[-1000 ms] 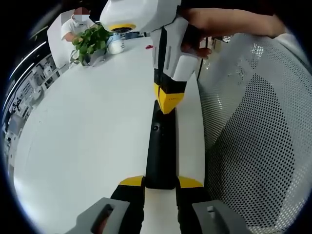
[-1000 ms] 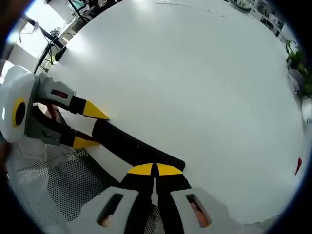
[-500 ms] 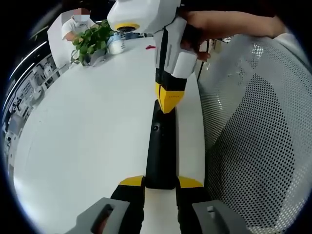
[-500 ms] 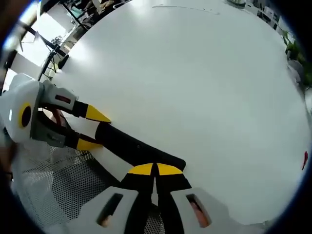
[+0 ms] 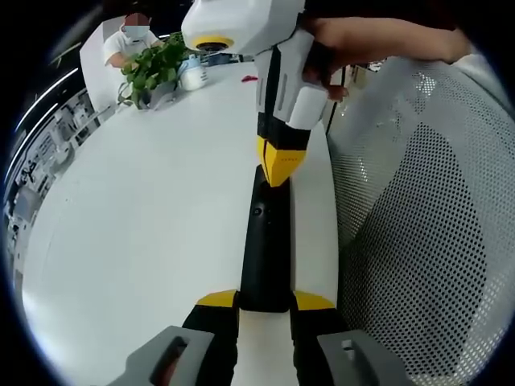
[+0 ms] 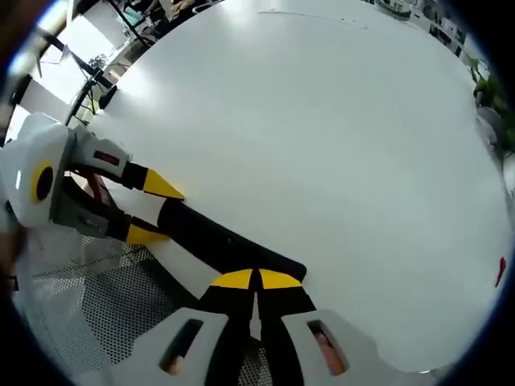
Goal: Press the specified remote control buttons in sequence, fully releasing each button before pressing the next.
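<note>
Clamping the near end of the black remote control on the white worktop, the left gripper has barely shifted, while the right gripper keeps its fingers pressed together on the far end, suggesting a button press still under way.
</note>
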The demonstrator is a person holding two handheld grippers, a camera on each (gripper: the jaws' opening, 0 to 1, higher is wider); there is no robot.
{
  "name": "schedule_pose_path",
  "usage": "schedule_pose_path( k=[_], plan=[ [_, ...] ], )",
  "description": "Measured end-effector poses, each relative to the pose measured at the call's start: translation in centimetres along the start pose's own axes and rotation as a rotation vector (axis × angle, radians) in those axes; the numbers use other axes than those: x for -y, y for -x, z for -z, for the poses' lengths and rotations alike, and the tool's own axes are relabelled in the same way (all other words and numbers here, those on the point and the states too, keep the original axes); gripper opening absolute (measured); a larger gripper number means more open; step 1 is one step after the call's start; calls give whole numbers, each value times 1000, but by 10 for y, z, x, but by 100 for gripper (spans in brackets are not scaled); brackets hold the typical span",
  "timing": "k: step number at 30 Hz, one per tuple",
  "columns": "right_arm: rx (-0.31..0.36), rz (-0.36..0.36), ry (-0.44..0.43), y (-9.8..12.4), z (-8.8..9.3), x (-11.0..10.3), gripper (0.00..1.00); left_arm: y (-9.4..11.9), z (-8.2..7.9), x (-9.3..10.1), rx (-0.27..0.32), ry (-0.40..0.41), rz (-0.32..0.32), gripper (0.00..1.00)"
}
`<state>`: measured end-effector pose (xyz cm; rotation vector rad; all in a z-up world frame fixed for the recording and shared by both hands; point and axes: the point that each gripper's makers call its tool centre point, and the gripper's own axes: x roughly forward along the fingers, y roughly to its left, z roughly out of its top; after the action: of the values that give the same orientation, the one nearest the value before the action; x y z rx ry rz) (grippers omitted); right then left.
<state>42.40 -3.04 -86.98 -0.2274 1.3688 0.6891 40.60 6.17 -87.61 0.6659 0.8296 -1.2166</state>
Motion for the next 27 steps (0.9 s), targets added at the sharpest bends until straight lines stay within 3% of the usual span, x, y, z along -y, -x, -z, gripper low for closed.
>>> schedule_pose_path(
  k=[9, 20, 27],
  plan=[
    [-5, 9, 24, 0, 0, 0, 0, 0, 0, 0, 0, 0, 1, 24],
    [-5, -13, -8, 1, 0, 0, 0, 0, 0, 0, -2, -3, 2, 24],
    [39, -31, -8, 1, -8, -3, 0, 0, 0, 0, -2, -3, 2, 24]
  ],
)
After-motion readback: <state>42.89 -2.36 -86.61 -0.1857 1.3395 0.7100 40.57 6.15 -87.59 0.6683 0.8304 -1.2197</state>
